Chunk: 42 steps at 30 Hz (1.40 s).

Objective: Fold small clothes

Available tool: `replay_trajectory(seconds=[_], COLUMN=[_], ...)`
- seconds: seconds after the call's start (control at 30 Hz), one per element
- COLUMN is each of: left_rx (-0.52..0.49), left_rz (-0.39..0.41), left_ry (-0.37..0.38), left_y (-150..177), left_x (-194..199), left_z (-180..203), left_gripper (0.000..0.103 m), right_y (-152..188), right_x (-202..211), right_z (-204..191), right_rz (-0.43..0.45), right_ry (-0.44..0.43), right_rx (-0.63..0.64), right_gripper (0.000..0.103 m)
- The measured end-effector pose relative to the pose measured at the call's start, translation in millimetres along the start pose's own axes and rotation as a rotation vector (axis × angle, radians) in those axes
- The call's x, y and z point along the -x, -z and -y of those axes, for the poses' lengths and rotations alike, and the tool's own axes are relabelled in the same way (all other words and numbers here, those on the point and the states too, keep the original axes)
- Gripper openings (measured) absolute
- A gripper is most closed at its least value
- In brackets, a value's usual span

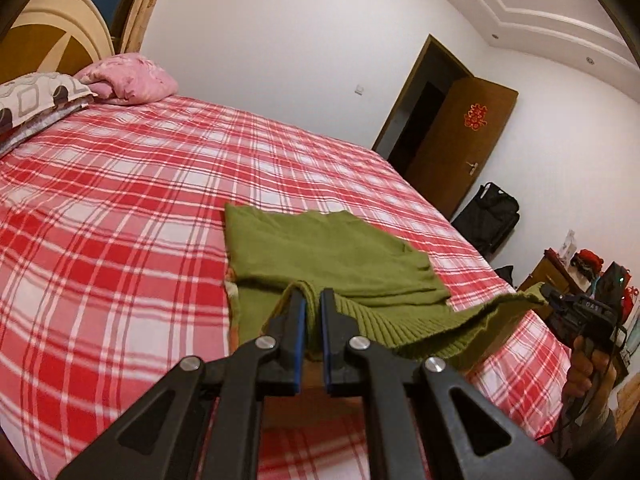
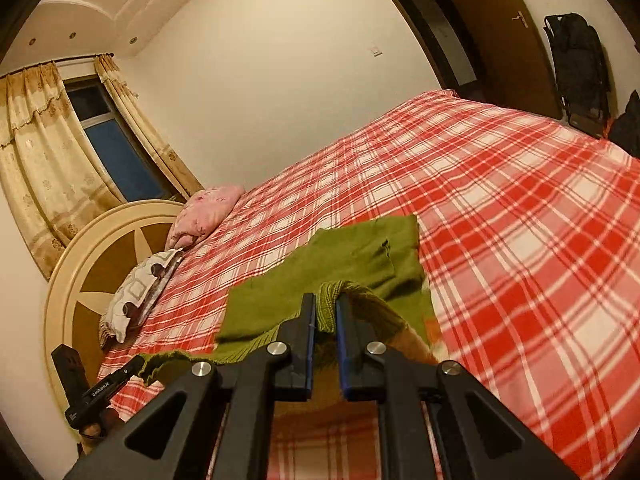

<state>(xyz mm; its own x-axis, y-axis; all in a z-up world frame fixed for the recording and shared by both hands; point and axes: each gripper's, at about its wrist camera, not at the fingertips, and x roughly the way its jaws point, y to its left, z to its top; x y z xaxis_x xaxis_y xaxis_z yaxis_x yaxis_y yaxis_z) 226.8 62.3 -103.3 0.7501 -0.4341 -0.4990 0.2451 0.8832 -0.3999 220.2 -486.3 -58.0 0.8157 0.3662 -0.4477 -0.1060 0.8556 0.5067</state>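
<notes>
A green knit garment (image 1: 320, 252) lies on the red plaid bed (image 1: 120, 220), its near ribbed hem lifted off the sheet. My left gripper (image 1: 313, 296) is shut on one corner of that hem. My right gripper (image 2: 326, 304) is shut on the other corner of the green garment (image 2: 360, 256). The hem hangs stretched between the two grippers. The right gripper also shows at the right edge of the left wrist view (image 1: 560, 300), and the left gripper shows at the lower left of the right wrist view (image 2: 132, 368). The far part of the garment rests flat on the bed (image 2: 520, 200).
A pink pillow (image 1: 128, 80) and a patterned pillow (image 1: 32, 96) lie at the headboard (image 2: 80, 272). An open brown door (image 1: 456, 140), a black bag (image 1: 492, 220) and a cluttered wooden cabinet (image 1: 556, 272) stand past the bed's foot. A curtained window (image 2: 112, 144) is behind the headboard.
</notes>
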Motion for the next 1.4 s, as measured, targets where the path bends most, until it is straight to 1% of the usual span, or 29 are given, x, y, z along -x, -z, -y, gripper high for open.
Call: replay_trajectory(seconds=[0.17,0.4,0.57,0.77,0.93,1.07,1.23,1.4], left_rx=[0.019,0.052,0.055,0.058,0.065,0.079,0.076,0.101], left_rz=[0.000,-0.008,-0.014,-0.020,-0.045,-0.071,-0.105,-0.123], left_ry=[-0.006,-0.020,-0.042,-0.065,-0.089,-0.118,-0.151,-0.156], left_y=[-22.3,-45.1,-63.4,-84.7,-95.9,-101.0,-96.5,-92.2], left_x=[-23.5,-55.8,-82.1,-116.2,-153.1,-183.0,-211.1,-222.2], left_z=[-5.5,-16.7,-23.5,-32.6,-41.9,-53.3,-61.7,-68.9], left_gripper=[0.007,0.007,0.007,0.007,0.007,0.007,0.007,0.008], right_y=[-23.4,-55.5,-73.5,-97.2,-115.7,-121.3,-120.5,-114.7], right_x=[-31.3,-80.0,-114.4,-157.2,-196.7,-234.1,-279.8,-312.9], right_z=[-4.1,-7.8,-9.2,0.5,11.0,20.6,38.5,55.0], right_rz=[-0.012,-0.035,-0.058,-0.077,-0.096,-0.133,-0.187,-0.238], right_ry=[0.024,0.043,0.060,0.090,0.125,0.158,0.197,0.222], right_rx=[0.022,0.048,0.068,0.070,0.079,0.088,0.083,0.077], right_gripper=[0.008,0.008,0.008,0.008,0.008,0.008,0.008,0.009])
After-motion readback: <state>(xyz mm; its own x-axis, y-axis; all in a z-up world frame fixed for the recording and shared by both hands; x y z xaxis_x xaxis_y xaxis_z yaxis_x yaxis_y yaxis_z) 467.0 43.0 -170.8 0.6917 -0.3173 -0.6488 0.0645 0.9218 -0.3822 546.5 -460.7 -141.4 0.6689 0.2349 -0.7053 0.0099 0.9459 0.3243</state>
